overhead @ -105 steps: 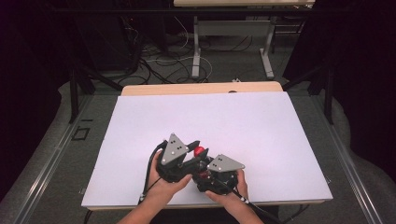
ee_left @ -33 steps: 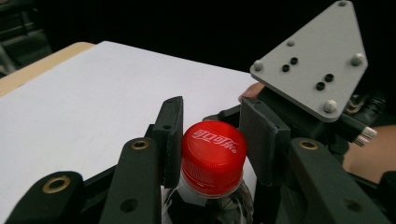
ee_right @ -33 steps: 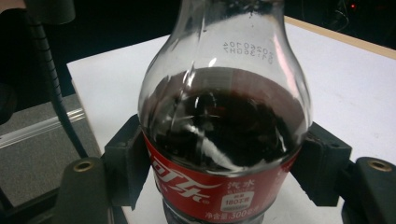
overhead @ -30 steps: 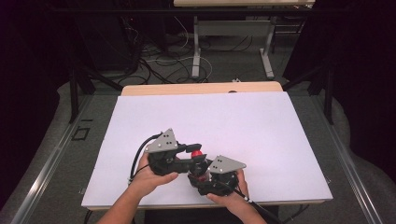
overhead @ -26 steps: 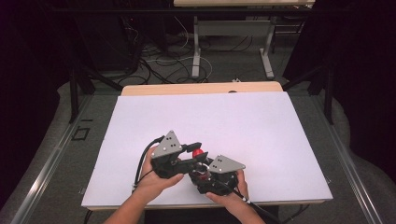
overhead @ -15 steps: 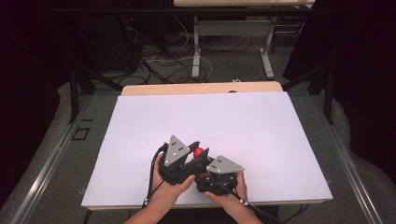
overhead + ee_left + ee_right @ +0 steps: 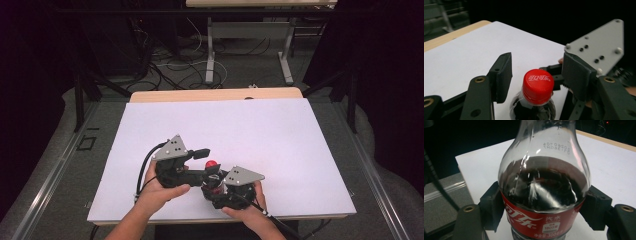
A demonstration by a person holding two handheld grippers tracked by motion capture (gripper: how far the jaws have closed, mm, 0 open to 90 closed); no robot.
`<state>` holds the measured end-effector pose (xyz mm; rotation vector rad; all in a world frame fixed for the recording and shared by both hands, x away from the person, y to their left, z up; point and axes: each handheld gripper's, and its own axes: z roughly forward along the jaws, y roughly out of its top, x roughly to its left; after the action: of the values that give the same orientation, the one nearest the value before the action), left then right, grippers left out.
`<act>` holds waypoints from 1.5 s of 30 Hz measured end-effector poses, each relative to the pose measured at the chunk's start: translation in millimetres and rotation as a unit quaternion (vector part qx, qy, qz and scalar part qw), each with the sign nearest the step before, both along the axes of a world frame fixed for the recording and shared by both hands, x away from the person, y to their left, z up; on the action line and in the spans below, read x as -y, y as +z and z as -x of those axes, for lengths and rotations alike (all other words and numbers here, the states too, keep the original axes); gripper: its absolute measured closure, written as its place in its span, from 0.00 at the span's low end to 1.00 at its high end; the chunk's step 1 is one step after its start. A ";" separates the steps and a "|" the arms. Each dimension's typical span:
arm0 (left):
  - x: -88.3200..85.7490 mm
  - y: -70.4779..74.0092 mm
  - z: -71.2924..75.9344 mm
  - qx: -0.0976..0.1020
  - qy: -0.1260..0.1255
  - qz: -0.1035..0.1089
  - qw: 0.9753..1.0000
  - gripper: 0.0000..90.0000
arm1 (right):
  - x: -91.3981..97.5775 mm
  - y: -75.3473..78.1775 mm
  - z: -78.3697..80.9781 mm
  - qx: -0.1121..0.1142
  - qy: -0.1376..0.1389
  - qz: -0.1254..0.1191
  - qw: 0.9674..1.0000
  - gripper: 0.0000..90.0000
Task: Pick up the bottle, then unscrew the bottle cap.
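Near table front edge: both grippers meeting at one bottle (image 7: 212, 176), person's hands coming in from below.
Bottle: standing upright on white sheet (image 7: 240, 125), small clear plastic, dark cola inside, red label, red cap (image 7: 538, 82) still on.
Bottle place: between the two grippers, close to front edge of sheet, a little left of centre.
Right gripper (image 7: 544, 205): clamping bottle body at label height, pads pressing both sides, jaws fully closed on it.
Right gripper in high view (image 7: 231, 189): sitting low, right of bottle, grey plate on top, right hand (image 7: 250, 210) wrapping it.
Left gripper (image 7: 536, 75): jaws standing either side of cap, clear gaps showing, not touching cap; having just been opening, cap between them but let go.
Left gripper in high view (image 7: 187, 167): lying left of bottle, pointing right toward cap, left hand (image 7: 160, 187) holding it.
Cap: sitting level with left pads (image 7: 503, 72), white lettering facing camera.
Table (image 7: 215, 94): wooden edge showing past far side of sheet.
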<state>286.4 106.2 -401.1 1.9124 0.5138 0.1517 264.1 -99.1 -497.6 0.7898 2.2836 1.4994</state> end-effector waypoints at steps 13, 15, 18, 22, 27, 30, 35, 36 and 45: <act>-8.4 -9.1 -18.9 -0.024 -0.100 -0.010 0.995 0.63 | -1.2 -1.2 -0.4 0.005 0.030 0.006 1.000 0.33; -8.7 -9.9 -19.5 -0.027 -0.102 -0.008 0.994 0.68 | -1.5 -1.8 -0.7 0.006 0.031 0.008 0.999 0.33; -5.6 -9.9 -15.1 -0.016 -0.079 -0.011 0.997 0.68 | -1.2 -2.5 -1.4 0.009 0.023 0.002 1.000 0.33; 0.9 -9.6 -8.7 0.003 -0.039 -0.020 0.999 0.68 | 0.0 -2.1 -2.0 0.005 0.010 0.006 1.000 0.33; 22.0 -10.2 9.2 0.023 0.077 -0.028 0.996 0.69 | -0.9 -3.4 -2.9 0.011 -0.043 0.002 0.999 0.33; 33.3 -13.4 17.5 0.026 0.134 -0.028 0.990 0.69 | -2.0 -4.8 -1.0 0.014 -0.075 0.006 0.997 0.33; 45.2 -18.7 25.3 0.035 0.192 -0.025 0.980 0.69 | -2.8 -8.2 -1.3 0.003 -0.094 0.000 0.996 0.33; 46.2 -18.2 24.6 0.034 0.188 -0.024 0.981 0.68 | -0.8 -8.4 -2.3 0.002 -0.089 0.003 0.996 0.33; 27.2 -3.2 9.7 0.006 0.083 -0.028 0.996 0.48 | 3.0 -4.2 -3.4 0.002 -0.043 -0.010 0.999 0.33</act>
<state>276.8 79.0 -404.3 1.9205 0.6667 0.2864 267.4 -102.1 -501.8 0.8779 2.2065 1.4862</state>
